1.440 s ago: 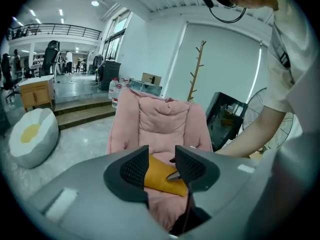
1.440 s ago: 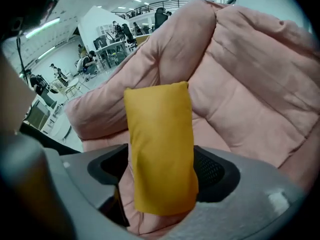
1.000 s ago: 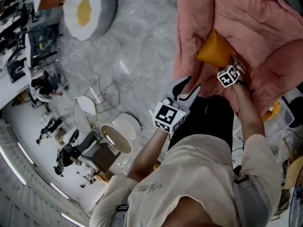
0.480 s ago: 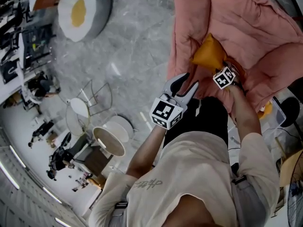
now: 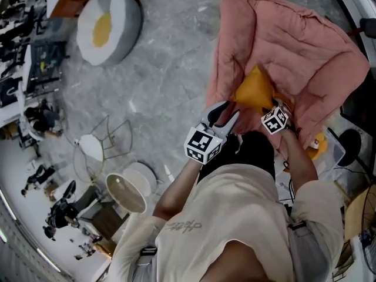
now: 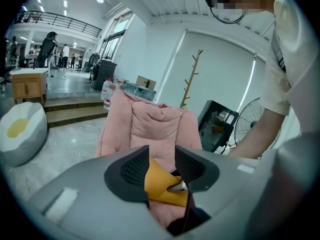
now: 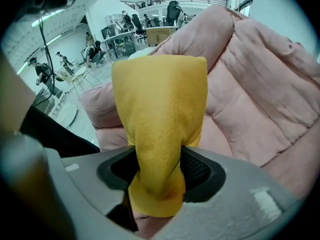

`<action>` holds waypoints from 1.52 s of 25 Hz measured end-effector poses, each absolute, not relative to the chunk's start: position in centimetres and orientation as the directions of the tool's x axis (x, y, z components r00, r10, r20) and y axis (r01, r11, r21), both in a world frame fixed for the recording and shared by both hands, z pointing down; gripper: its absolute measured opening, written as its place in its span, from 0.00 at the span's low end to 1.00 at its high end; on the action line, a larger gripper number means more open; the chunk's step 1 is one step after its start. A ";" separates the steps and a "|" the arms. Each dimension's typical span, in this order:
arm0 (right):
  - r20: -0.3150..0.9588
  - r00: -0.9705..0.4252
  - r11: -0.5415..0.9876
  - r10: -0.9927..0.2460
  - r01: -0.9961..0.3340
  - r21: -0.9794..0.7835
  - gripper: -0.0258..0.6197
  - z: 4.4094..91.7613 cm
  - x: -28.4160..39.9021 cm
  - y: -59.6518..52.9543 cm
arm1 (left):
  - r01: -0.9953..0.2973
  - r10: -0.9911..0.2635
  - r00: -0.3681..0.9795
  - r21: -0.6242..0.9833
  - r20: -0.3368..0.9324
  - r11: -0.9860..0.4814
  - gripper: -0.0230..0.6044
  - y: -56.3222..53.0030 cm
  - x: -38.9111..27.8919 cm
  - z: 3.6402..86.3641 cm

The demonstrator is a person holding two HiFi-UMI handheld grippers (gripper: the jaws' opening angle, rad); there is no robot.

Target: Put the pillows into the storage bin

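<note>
Gripping the pillow: the right gripper (image 5: 267, 107) has the yellow pillow (image 5: 254, 90) pinched at a bunched end between its jaws, which have just been closing. In the right gripper view (image 7: 159, 171) the fabric (image 7: 160, 114) fills the gap and bulges past both pads.
Yellow pillow: centre right of the head view, against the pink padded seat (image 5: 294, 51), whose folds rise above it and to its right.
Left gripper (image 5: 229, 111): just left of the pillow in the head view, its jaws standing wide and aimed at it. In the left gripper view (image 6: 162, 166) a yellow corner (image 6: 162, 184) shows in the gap, and the pads do not press on it.
Pink padded seat: quilted, filling the upper right of the head view; it is also behind the pillow in both gripper views (image 7: 260, 74) (image 6: 150, 124).
Person: light shirt at bottom centre, both forearms reaching up the frame.
Floor (image 5: 170, 57): grey, marbled, across the left and top centre.
Egg cushion (image 5: 108, 25): round, white with a yellow centre, upper left, well apart from the pillow.
Wire chair (image 5: 114, 137): lower left, near round white furniture.
Coat stand (image 6: 192, 76): bare wood, upper centre of the left gripper view, with a fan (image 6: 255, 129) at right.
</note>
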State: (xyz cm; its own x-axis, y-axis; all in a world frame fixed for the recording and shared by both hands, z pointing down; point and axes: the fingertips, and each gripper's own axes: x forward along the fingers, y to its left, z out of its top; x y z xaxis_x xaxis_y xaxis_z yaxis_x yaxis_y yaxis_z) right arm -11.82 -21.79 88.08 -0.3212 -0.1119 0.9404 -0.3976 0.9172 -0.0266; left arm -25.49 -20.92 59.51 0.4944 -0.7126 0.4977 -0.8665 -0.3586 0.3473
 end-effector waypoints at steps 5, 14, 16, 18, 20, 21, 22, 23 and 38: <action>0.922 -0.344 0.878 -0.179 -0.479 -0.008 0.43 83.3 -11.7 -18.9 | -0.856 -0.709 0.516 0.325 0.480 -0.403 0.32 -17.7 -26.1 57.9; 0.895 -0.334 0.788 -0.297 -0.615 0.032 0.43 77.9 -11.3 -12.1 | -0.823 -0.686 0.568 0.301 0.454 -0.483 0.32 -12.6 -27.6 57.6; 0.890 -0.320 0.758 -0.325 -0.651 0.043 0.43 76.9 -10.3 -10.1 | -0.811 -0.680 0.585 0.302 0.443 -0.502 0.32 -11.6 -27.5 57.4; 0.886 -0.301 0.723 -0.352 -0.689 0.053 0.43 76.0 -9.1 -8.1 | -0.795 -0.667 0.606 0.304 0.434 -0.525 0.32 -10.7 -27.3 57.3; 0.884 -0.277 0.687 -0.376 -0.724 0.065 0.43 75.0 -7.9 -6.2 | -0.774 -0.645 0.632 0.307 0.430 -0.553 0.32 -10.0 -26.8 57.4; 0.883 -0.263 0.671 -0.388 -0.738 0.075 0.43 74.6 -7.3 -5.3 | -0.762 -0.632 0.646 0.309 0.429 -0.569 0.32 -9.6 -26.5 57.5; 0.883 -0.247 0.655 -0.399 -0.750 0.086 0.43 74.3 -6.7 -4.4 | -0.750 -0.618 0.659 0.311 0.428 -0.584 0.32 -9.2 -26.3 57.7; 0.883 -0.231 0.641 -0.408 -0.761 0.097 0.43 74.1 -6.2 -3.4 | -0.738 -0.604 0.672 0.314 0.429 -0.598 0.32 -8.8 -26.0 57.9; 0.916 0.022 0.277 -0.401 -0.950 0.143 0.43 74.2 9.8 9.7 | -0.534 -0.392 0.821 0.316 0.414 -0.784 0.32 -5.2 -14.4 59.8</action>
